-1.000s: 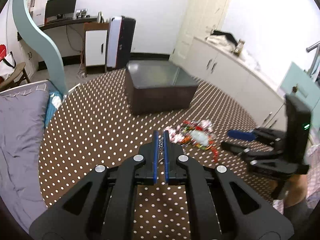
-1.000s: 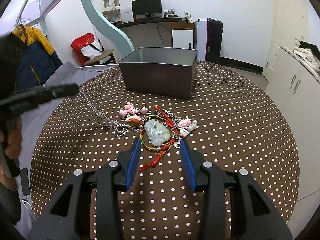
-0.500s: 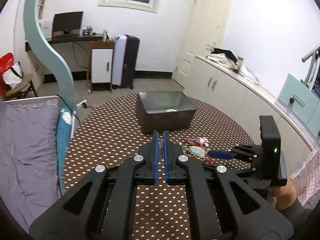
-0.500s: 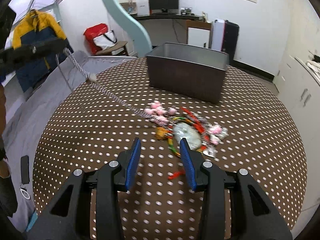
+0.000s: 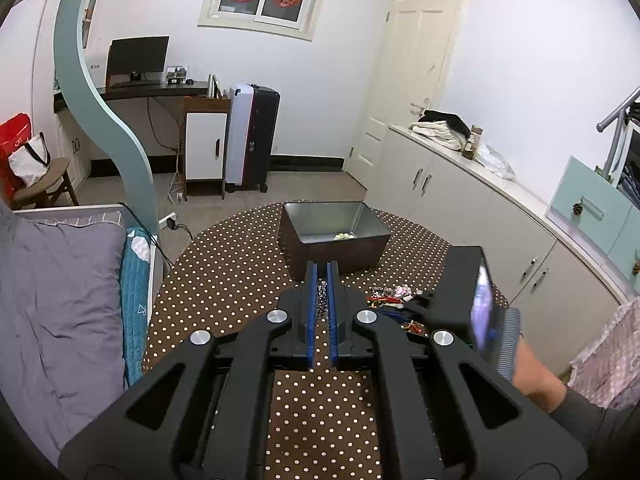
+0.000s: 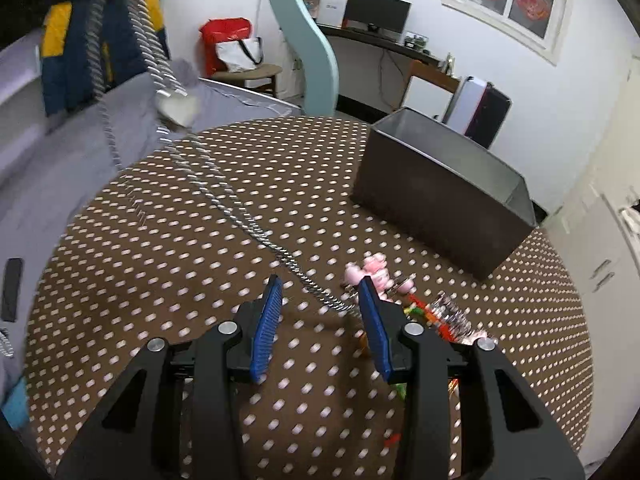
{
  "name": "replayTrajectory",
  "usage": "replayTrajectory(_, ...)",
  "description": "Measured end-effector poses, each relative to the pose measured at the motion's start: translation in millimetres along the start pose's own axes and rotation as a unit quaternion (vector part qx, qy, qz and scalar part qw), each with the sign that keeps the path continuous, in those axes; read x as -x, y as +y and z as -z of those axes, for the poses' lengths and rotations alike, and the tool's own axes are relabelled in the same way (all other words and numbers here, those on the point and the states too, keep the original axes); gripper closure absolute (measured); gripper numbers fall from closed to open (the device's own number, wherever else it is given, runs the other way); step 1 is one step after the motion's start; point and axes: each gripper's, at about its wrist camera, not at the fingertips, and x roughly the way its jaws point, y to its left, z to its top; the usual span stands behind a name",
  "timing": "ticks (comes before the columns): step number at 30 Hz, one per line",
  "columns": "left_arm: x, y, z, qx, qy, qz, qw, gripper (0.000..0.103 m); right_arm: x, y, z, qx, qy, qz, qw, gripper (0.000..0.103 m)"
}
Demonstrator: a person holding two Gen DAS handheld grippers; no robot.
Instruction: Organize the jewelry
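My left gripper (image 5: 321, 270) is shut on a silver chain necklace (image 5: 322, 300) and holds it high above the table. In the right wrist view the chain (image 6: 224, 196) hangs taut from the upper left, carries a pale heart pendant (image 6: 176, 106), and its low end touches the jewelry pile (image 6: 404, 296) of pink beads and red and green cords. My right gripper (image 6: 320, 286) is open and empty, low over the table beside the pile. The pile also shows in the left wrist view (image 5: 390, 298).
A dark metal box (image 5: 334, 236) with a few pale beads inside stands at the far side of the round dotted table (image 5: 224, 272); it shows at the right in the right wrist view (image 6: 444, 196). A bed with grey bedding (image 5: 52, 300) lies left of the table.
My left gripper has risen with the chain, pulling it up and out of the pile. My right gripper has swung left and closer to the table, staying open.
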Motion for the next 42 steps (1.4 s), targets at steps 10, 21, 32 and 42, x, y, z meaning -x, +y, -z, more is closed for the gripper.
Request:
replayTrajectory(10, -29.6, -1.9, 6.7, 0.004, 0.029, 0.022, 0.9993, 0.098, 62.4, -72.1, -6.9, -0.15, -0.104, -0.084, 0.98, 0.099)
replayTrajectory(21, -73.9, -22.5, -23.6, 0.005, 0.039, 0.04, 0.9984, 0.098, 112.7, -108.9, -37.4, -0.154, -0.146, -0.06, 0.975, 0.099)
replayTrajectory(32, -97.4, -39.8, -77.1, -0.007, 0.019, 0.036, 0.9992, 0.098, 134.0, -128.1, -85.7, -0.124, -0.175, -0.028, 0.976, 0.099)
replayTrajectory(42, -145.2, -24.4, -115.4, 0.012, 0.028, 0.015, 0.9994, 0.098, 98.9, -152.5, -108.7, -0.128, -0.157, -0.009, 0.979, 0.099)
